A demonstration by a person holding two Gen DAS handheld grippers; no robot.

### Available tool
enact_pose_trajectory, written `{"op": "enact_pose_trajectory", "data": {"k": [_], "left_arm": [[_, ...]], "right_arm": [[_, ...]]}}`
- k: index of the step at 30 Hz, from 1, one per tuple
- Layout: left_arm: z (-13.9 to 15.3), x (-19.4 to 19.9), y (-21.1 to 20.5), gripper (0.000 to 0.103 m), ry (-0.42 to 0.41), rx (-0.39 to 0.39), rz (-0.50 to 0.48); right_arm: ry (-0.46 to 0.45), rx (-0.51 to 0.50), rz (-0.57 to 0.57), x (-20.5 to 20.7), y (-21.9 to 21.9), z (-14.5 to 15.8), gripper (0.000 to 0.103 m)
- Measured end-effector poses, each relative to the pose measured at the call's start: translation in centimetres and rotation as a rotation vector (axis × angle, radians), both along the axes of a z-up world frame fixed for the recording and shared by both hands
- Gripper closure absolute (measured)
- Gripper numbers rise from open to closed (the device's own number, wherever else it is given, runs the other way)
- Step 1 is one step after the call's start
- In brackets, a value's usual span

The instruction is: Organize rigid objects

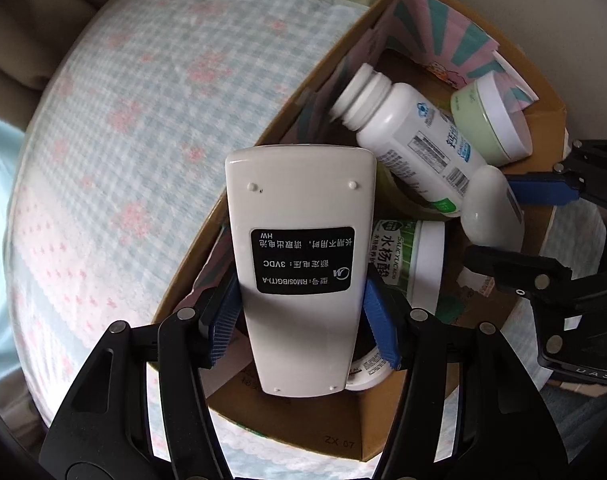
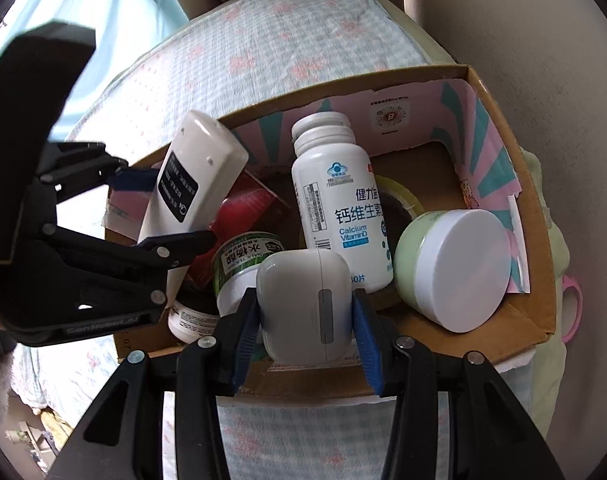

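My left gripper [image 1: 299, 320] is shut on a white remote control [image 1: 299, 264], held back side up over the near left part of a cardboard box [image 1: 359, 428]. The remote also shows in the right wrist view [image 2: 191, 184]. My right gripper [image 2: 305, 332] is shut on a small white rounded case [image 2: 303, 304], held over the box's near edge; the case shows in the left wrist view [image 1: 491, 208]. In the box [image 2: 539, 216] lie a white vitamin bottle [image 2: 335, 200], a pale green jar with a white lid [image 2: 455, 268] and a green-labelled tub [image 2: 243, 260].
The box sits on a bed cover [image 1: 143, 120] with a blue check and pink flowers. A tape roll [image 2: 403, 200] and a red packet [image 2: 247, 208] lie deeper in the box. A pink ring [image 2: 573, 308] lies outside the box at right. A wall [image 2: 523, 20] stands behind.
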State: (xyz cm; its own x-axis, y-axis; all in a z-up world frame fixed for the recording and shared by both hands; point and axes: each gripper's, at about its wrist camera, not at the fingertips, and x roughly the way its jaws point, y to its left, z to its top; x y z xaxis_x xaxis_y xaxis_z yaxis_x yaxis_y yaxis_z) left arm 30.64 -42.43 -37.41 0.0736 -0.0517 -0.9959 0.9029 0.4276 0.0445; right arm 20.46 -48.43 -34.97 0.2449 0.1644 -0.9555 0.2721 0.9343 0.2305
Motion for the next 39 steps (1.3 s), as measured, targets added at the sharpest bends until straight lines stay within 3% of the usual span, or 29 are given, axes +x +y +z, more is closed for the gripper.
{"op": "enact_pose_trajectory", "data": {"k": [1,2,3,4,6,11,25,33,39], "left_arm": [[0.3,-0.1,0.0,0.027,-0.012,0.004,0.001],[0.5,-0.1,0.0,0.001,-0.017,-0.004,0.007],[0.9,0.0,0.4,0.000,-0.035,-0.020,0.023],[1.4,0.2,0.9,0.000,-0.025,-0.037,0.036],[1.4,0.5,1.6,0.000,0.029,-0.051,0.065],[1.3,0.4,2.0,0.000,0.015,-0.031,0.057],[3.2,-0.6,3.2,0.000,0.000,-0.043,0.113],[9.0,-1.0,6.6,0.000,-0.043,-0.103,0.199],[16.1,-2.2,13.9,0.000,-0.092,-0.194,0.373]], "right_arm": [[-0.003,-0.004,0.003,0.0,0.1,0.0,0.047],[-0.003,-0.007,0.009,-0.2,0.1,0.2,0.013],[0.021,-0.032,0.020,-0.4,0.2,0.3,0.003],[0.028,-0.065,0.029,-0.8,0.1,0.3,0.000],[0.017,-0.074,0.016,-1.4,-0.3,0.5,0.000],[0.002,-0.084,-0.009,-2.2,-0.7,0.4,0.000],[-0.005,-0.108,0.058,-2.2,0.6,1.9,0.000],[-0.043,-0.135,0.067,-2.8,1.8,5.4,0.000],[-0.118,-0.180,0.090,-2.6,4.7,11.6,0.000]]}}
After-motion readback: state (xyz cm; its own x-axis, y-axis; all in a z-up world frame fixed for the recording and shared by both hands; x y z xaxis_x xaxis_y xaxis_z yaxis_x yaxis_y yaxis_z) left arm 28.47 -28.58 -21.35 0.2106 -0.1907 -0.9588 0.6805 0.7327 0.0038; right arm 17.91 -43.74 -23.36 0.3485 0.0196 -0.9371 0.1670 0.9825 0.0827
